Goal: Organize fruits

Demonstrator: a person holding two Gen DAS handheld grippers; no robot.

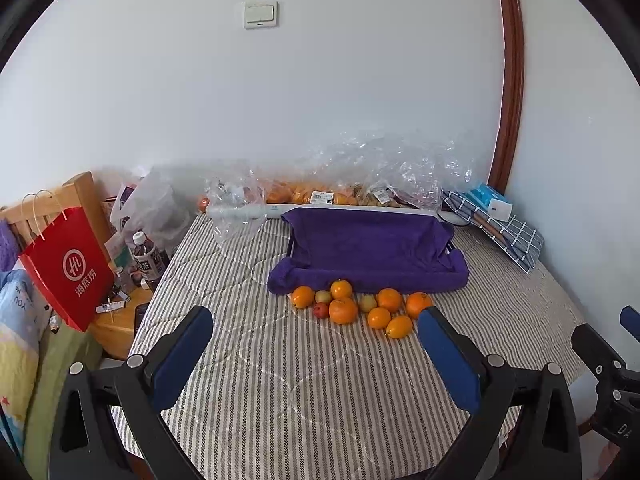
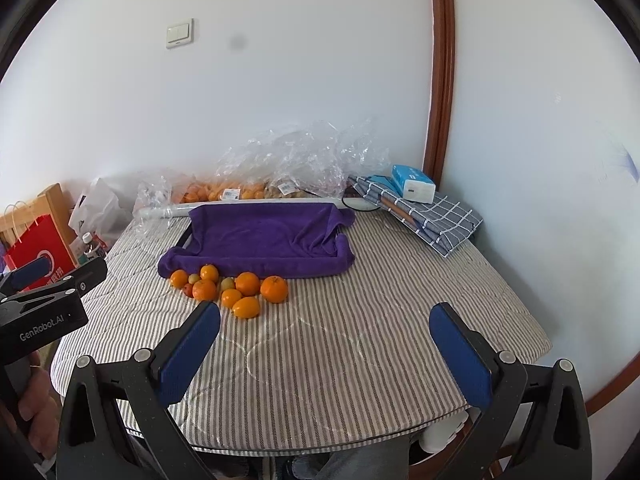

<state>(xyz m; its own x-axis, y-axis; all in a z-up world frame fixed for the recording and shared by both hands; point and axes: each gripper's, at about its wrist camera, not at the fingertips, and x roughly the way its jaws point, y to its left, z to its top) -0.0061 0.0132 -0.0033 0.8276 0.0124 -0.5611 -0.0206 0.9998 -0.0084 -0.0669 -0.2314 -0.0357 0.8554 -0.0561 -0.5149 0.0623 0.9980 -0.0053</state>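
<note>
Left tool [image 1: 316,330] — one, fingers spread wide with nothing between them, held above the near part of the counter [image 1: 256,360], which wears a grey-and-white striped cover. Right tool [image 2: 324,328] — one, likewise spread wide and holding nothing, just beside the left tool on its right.

Oranges [image 1: 343,310] — seven counted, loose on the counter in one tight cluster straight ahead of the left tool and ahead-left of the right tool; several touch one another. The nearest one [image 1: 399,327] is slightly oval.

Small fruits — three counted, tucked among the oranges: two pale yellow-green [image 1: 367,303], one small red [image 1: 320,311] at the cluster's left edge.

Purple towel [image 1: 368,254] — one, draped over a low tray-like frame just beyond the cluster; its front fold touches or nearly touches the farthest oranges. Only dark corners of the frame show.

Clear plastic bags [image 1: 384,168] — a crumpled heap along the wall at the far edge, beyond the towel; more orange fruit shows inside, number not countable. Two white price labels are visible on them.

White tube [image 1: 248,212] — one, lying crosswise between the bags and the towel.

Checked blue cloth [image 1: 504,228] — one, folded, far right of both tools, with one blue-and-white tissue pack [image 1: 494,200] on top.

Red paper bag [image 1: 70,268] — one, far left of the left tool, off the counter's edge, with one water bottle [image 1: 146,256] near it.

Wall switch [image 1: 260,14] — one, high on the wall ahead.
</note>
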